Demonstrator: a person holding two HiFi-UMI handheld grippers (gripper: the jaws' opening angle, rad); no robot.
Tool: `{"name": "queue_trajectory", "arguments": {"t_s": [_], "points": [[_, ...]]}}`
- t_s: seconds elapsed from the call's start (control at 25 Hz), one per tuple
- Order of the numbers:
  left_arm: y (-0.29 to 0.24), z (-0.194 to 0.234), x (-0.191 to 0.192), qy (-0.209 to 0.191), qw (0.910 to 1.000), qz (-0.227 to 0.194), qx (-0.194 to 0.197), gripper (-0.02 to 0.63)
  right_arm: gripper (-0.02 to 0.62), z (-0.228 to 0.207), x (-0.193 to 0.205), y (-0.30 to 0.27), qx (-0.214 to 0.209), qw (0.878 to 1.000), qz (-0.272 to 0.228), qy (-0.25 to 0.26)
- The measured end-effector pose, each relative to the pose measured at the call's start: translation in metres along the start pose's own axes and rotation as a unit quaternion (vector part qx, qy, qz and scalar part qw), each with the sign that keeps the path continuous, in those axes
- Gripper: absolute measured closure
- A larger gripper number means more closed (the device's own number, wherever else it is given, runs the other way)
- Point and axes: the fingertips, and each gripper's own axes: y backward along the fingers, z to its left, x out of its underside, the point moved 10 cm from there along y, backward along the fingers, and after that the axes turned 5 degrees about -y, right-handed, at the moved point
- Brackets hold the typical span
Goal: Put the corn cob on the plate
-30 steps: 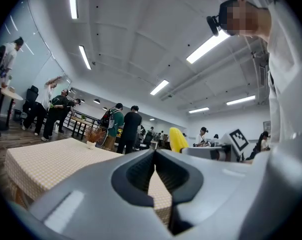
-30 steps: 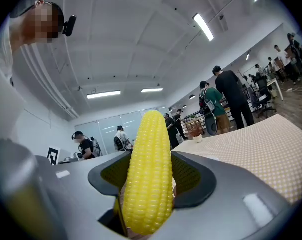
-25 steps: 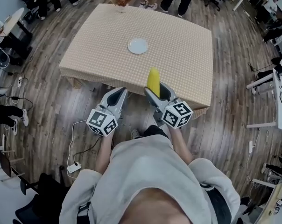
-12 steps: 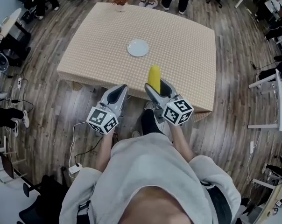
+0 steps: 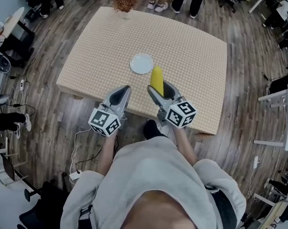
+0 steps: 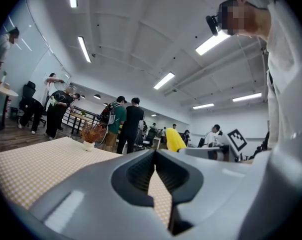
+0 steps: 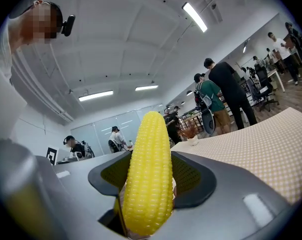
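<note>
The corn cob (image 5: 156, 79) sits lengthwise between the jaws of the right gripper (image 5: 161, 92), its butt end seated deep in the throat and its tip sticking out well past the fingertips. The jaws stand wide because the cob is thick, and they press on its sides. Held this way, the free end can probably be laid down first. In the head view the tip lies just short of the plate (image 5: 141, 63), off its near right rim, above the checked table (image 5: 196, 46). How high it hangs I cannot tell.

The left gripper (image 5: 120, 92) is alongside, jaws closed together on nothing (it has no job here beyond keeping clear). The plate is bare, well apart from the dried-plant vase (image 5: 125, 3) at the far edge, so nothing crowds the drop.
</note>
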Motion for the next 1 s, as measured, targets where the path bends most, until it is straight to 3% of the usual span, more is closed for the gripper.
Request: {"name": "queue_trajectory", "arguments": {"t_s": [0.48, 1.0], "points": [[-0.091, 0.047, -0.027, -0.021, 0.9992, 0.0, -0.033, 0.598, 0.338, -0.074, -0.067, -0.071, -0.044, 0.999, 0.008, 0.01], [-0.103, 0.095, -0.005, 0.021, 0.9993, 0.025, -0.018, 0.598, 0.339, -0.086, -0.041, -0.11, -0.003, 0.999, 0.043, -0.017]]}}
